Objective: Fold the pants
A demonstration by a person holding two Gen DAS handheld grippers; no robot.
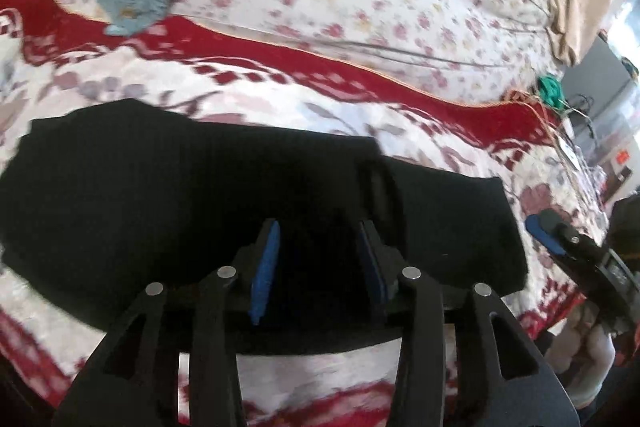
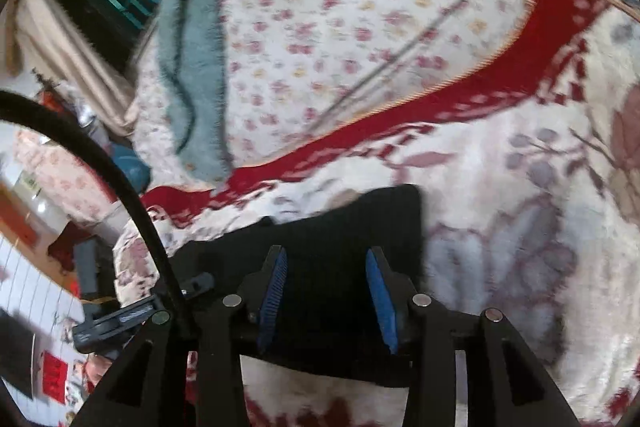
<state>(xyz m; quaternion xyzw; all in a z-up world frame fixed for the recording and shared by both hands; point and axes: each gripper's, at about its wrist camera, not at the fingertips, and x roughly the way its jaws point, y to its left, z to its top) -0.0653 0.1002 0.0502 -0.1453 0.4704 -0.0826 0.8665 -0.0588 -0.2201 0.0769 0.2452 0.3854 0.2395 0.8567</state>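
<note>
My left gripper [image 1: 316, 267] hung over the black pants [image 1: 160, 195], its blue pads apart and nothing pinched between them; my right gripper [image 2: 326, 301] was likewise spread, its pads clear of the cloth below. The pants lay folded into a compact dark block on the red-and-white flowered blanket [image 1: 280, 95] covering the bed, near its front edge. I judged them soft and limp, a ribbed knit that would sag and slide out of shape unless lifted by an edge or corner through all layers at once, so the thick folded end looked the safest hold. My left view showed the block's full width and my right gripper beside its right end [image 1: 560, 235]; my right view showed only one end, but added a grey-blue fuzzy cloth [image 2: 192, 75] beyond the blanket's red border.
</note>
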